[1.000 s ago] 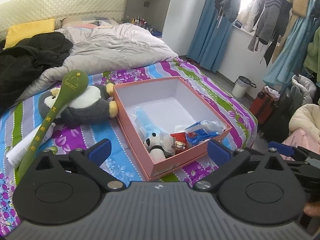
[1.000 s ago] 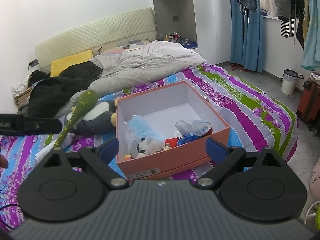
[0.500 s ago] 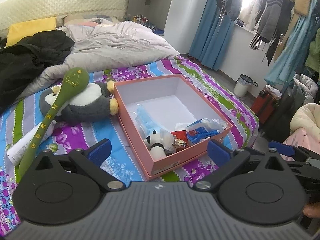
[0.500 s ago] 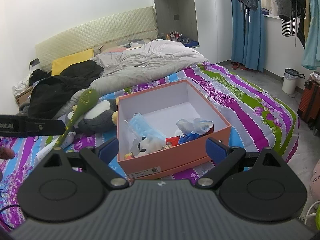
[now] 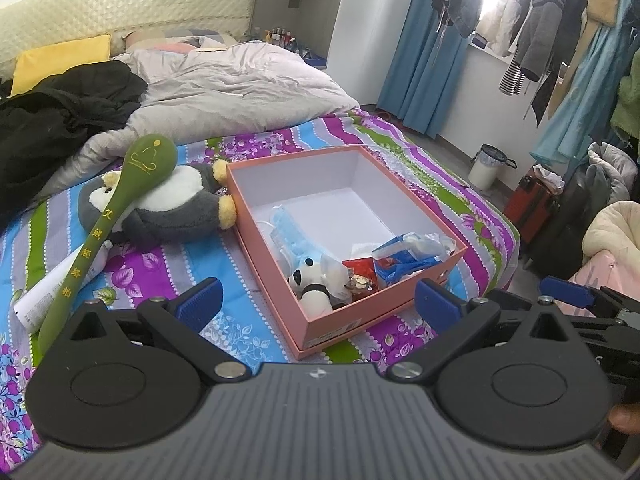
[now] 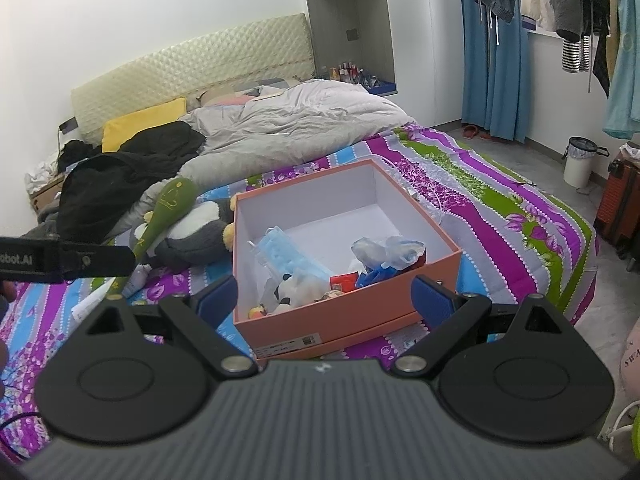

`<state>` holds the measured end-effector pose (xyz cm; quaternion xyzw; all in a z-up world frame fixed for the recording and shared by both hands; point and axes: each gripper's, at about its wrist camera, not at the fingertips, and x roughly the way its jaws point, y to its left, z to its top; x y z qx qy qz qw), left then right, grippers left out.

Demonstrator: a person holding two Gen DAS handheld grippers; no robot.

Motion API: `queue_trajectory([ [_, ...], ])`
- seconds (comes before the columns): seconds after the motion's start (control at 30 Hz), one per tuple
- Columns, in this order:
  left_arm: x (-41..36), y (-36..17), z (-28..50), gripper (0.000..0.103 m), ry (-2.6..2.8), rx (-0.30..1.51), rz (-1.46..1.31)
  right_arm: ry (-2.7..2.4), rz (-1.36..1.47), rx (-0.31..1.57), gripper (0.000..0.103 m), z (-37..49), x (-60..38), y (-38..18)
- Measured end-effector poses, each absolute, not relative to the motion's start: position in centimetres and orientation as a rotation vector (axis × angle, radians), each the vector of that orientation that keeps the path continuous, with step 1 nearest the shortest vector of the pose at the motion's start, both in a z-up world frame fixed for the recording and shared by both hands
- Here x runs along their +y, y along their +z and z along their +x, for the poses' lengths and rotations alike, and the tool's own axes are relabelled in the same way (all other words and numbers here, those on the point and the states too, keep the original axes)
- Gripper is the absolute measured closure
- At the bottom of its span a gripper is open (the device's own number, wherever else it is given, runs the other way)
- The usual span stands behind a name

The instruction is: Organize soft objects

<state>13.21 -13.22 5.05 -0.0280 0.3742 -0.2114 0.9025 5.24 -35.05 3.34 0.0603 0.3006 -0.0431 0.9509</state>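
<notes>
Landmark: an open pink box [image 5: 400, 300] on a bed [image 5: 248, 332] with a striped floral sheet.
Left gripper [image 5: 320, 304]: held above the bed, on the near side of the box; its blue-tipped fingers [image 5: 200, 300] are spread wide and hold nothing.
Right gripper [image 6: 326, 300]: also on the near side of the box, above the bed; fingers [image 6: 430, 298] spread wide, empty.
Inside the box: a small panda toy [image 5: 312, 284] in the near corner, blue face masks [image 5: 292, 232] along the left wall, and crumpled blue and red wrappers [image 5: 404, 256] against the right wall. The far half of the box is bare.
Penguin [image 5: 168, 204]: a grey and white plush lying on its back on the bed, just left of the box, one yellow foot touching the box wall.
Green mallet [image 5: 112, 216]: a long soft paddle with yellow characters, its round head resting on the penguin, left of the box.
White tube [image 5: 48, 292]: on the bed under the mallet handle, left of the box.
Beyond the box: a rumpled grey duvet [image 5: 240, 88] and black clothing [image 5: 60, 120].
</notes>
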Motion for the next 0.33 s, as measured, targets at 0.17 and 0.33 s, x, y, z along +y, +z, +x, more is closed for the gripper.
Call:
queue_trajectory([
  [0.17, -13.18, 4.91, 13.15, 0.000, -0.440, 0.780, -0.061, -0.091, 0.122, 0.611, 0.008, 5.21, -34.97, 3.33],
  [0.33, -13.40, 4.82, 13.06, 0.000, -0.443, 0.782, -0.057, -0.090, 0.125, 0.610, 0.008, 5.03, -34.92, 3.31],
])
